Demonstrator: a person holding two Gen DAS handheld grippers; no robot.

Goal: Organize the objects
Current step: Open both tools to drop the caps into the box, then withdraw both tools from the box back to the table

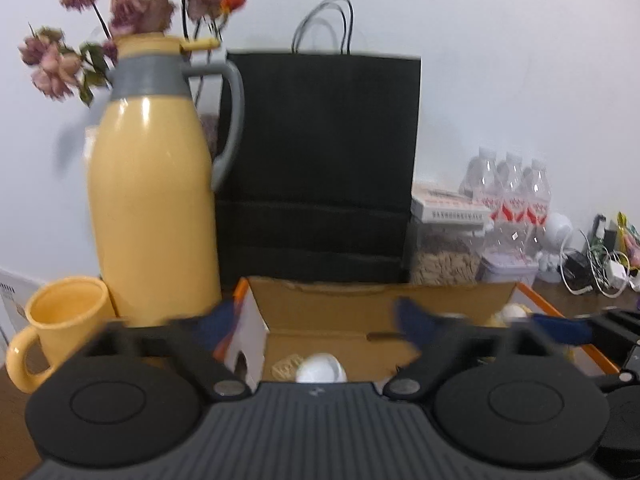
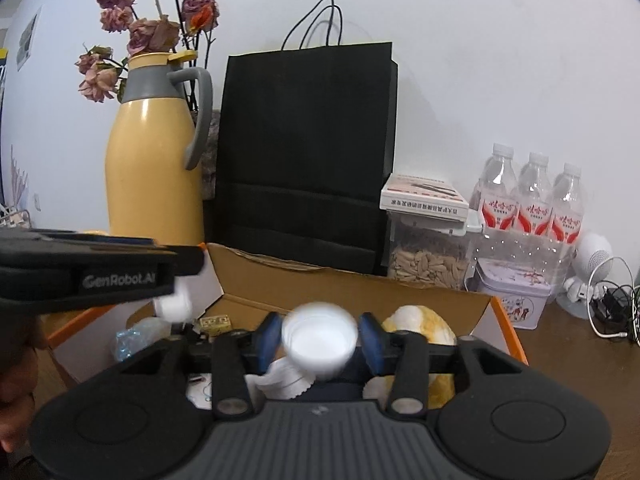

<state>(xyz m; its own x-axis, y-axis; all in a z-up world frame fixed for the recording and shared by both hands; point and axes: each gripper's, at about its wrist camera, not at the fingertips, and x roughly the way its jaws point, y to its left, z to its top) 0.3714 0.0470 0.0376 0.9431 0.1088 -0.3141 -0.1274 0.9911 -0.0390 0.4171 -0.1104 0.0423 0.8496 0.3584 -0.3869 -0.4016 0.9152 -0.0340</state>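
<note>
**Grippers spread above the cardboard box**

The left gripper (image 1: 320, 320) is held wide and empty over the cardboard box (image 1: 384, 304). A white cup (image 2: 319, 340) is seen between the right gripper's (image 2: 319, 338) parted pads, above the box.

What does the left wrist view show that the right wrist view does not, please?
Only the left wrist view shows the yellow mug beside the jug. Only the right wrist view shows a white cup blurred between the right gripper fingers, apparently let go, and a clear seed container. Both share the yellow thermos jug, black paper bag, open cardboard box and water bottles.
</note>
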